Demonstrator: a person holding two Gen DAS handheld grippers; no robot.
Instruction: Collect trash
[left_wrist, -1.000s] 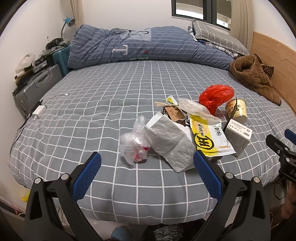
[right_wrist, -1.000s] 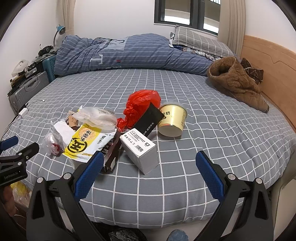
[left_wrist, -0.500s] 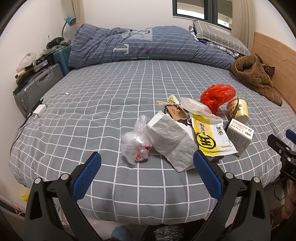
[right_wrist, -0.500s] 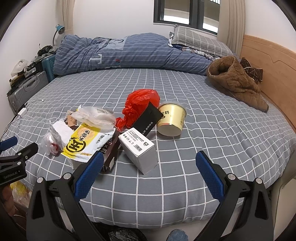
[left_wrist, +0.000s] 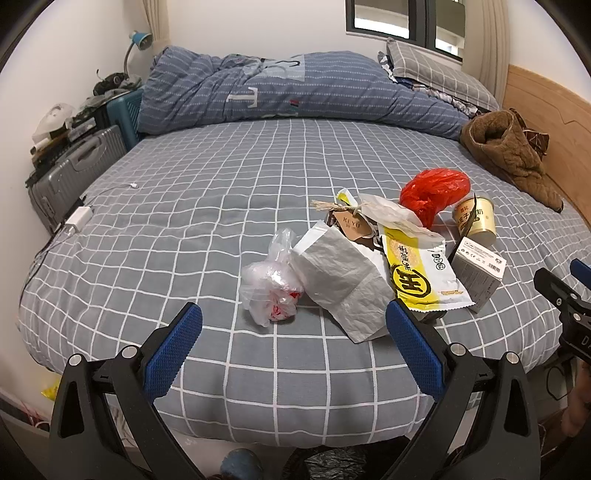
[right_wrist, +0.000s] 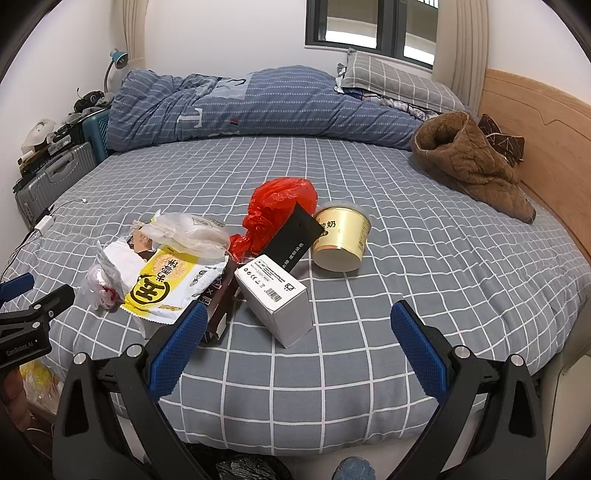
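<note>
Both grippers, left (left_wrist: 293, 341) and right (right_wrist: 295, 339), fingers spread wide, empty, at the near bed edge. Trash pile (left_wrist: 388, 251) sits near-centre on the grey white-grid bedsheet (left_wrist: 207, 206). Rolled blue striped duvet (right_wrist: 258, 107) far, grey hard-shell suitcase (left_wrist: 70, 173) left, wooden headboard (right_wrist: 546, 147) right.

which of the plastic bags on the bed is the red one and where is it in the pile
The crumpled red plastic bag at the pile's far side, beside the tipped yellow paper cup. The small knotted clear plastic bag is see-through and lies at the pile's opposite, near-left end.
</note>
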